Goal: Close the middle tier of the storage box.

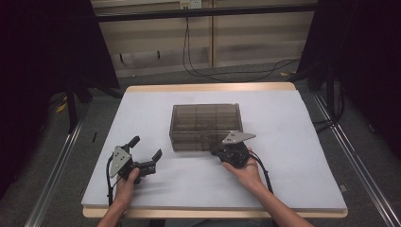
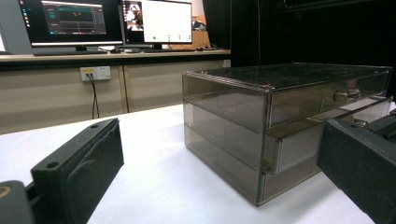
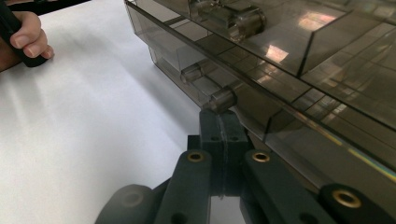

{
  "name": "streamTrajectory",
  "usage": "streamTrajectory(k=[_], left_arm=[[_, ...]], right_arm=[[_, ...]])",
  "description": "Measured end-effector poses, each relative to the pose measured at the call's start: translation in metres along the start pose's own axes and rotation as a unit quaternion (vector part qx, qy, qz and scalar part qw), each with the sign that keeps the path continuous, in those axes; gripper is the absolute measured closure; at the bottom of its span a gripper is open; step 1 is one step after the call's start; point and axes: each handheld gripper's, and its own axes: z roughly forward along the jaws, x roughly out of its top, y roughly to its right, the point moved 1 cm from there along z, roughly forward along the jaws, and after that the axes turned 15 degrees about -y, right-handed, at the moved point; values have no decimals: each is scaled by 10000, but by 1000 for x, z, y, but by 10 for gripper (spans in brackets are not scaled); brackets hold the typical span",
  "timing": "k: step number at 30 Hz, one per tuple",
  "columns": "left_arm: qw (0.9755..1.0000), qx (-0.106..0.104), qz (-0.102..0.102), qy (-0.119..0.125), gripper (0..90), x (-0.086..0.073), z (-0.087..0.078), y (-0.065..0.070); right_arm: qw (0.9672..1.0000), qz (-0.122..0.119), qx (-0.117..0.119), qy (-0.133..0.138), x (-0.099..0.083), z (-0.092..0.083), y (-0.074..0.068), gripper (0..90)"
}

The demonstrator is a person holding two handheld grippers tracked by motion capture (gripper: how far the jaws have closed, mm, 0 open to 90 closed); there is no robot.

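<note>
Your work item is the smoked clear drawer cabinet (image 1: 205,126), which stands near the middle of the white table cover (image 1: 283,161). Its drawer fronts face your side of the table. In the left gripper view the cabinet (image 2: 275,121) shows 3 drawer levels, and the middle drawer (image 2: 292,149) stands slightly out from the front.

Your right gripper (image 1: 222,152) sits directly at the cabinet front, toward its right half, with your hand behind it on the table cover. In the right gripper view, the right gripper (image 3: 223,122) has its 2 jaws pressed together, pad against pad, with no gap between them. The tips lie just under a round clear drawer knob (image 3: 223,99), touching it or very close; you cannot tell which from this angle. No knob sits between the pads. A second knob (image 3: 191,72) lies farther along the same drawer front, and a larger one (image 3: 250,19) sits on the drawer above.

Your left gripper (image 1: 145,151) rests on the table cover, well to the left of the cabinet and clear of it. Its jaws stand wide apart with nothing between them. In the left gripper view, the cabinet's near corner lies ahead, closer to the right-hand jaw, apart from both pads.
</note>
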Motion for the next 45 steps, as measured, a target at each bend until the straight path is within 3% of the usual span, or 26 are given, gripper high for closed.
streamTrajectory(k=[16,34,39,45], left_arm=[[10000,-13,-22,10,9,0,0,0],[10000,0,1,23,9,0,0,0],[10000,-17,-19,14,9,0,0,0],[10000,4,28,-19,9,0,0,0]], right_arm=[[10000,29,15,14,6,5,4,900],[9997,227,-25,62,5,8,6,900],[9997,216,139,50,2,5,6,900],[9994,205,275,109,-2,-10,6,839]])
